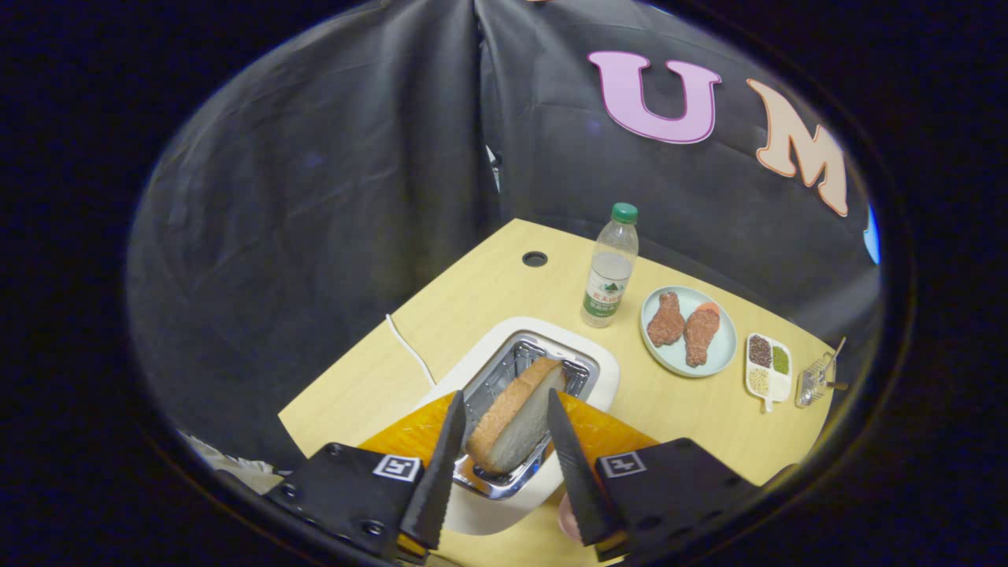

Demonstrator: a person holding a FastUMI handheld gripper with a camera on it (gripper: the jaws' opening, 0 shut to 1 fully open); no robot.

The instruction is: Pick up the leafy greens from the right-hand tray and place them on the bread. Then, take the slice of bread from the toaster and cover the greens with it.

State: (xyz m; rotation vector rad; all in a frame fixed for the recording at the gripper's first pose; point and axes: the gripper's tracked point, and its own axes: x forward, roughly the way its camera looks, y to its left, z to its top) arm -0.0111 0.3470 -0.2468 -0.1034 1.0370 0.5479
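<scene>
Looks like we're on the second step: the gripper (504,433) hangs over the white-and-orange toaster (587,370), fingers spread wide either side of the tan-crusted bread slice (516,421) standing in the chrome slot, gripping nothing. Next I'd drop a bit, pinch the slice's faces and lift straight up; the clear green-capped bottle (610,268) sits beyond at 1 o'clock.

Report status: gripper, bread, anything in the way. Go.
Gripper open, fingers straddling bread slice, not pressing. Slice standing tilted in toaster slot. Water bottle and plate of chicken drumsticks beyond, well apart.

Claw-mounted camera looks steeply down, close above toaster (526,409).
</scene>
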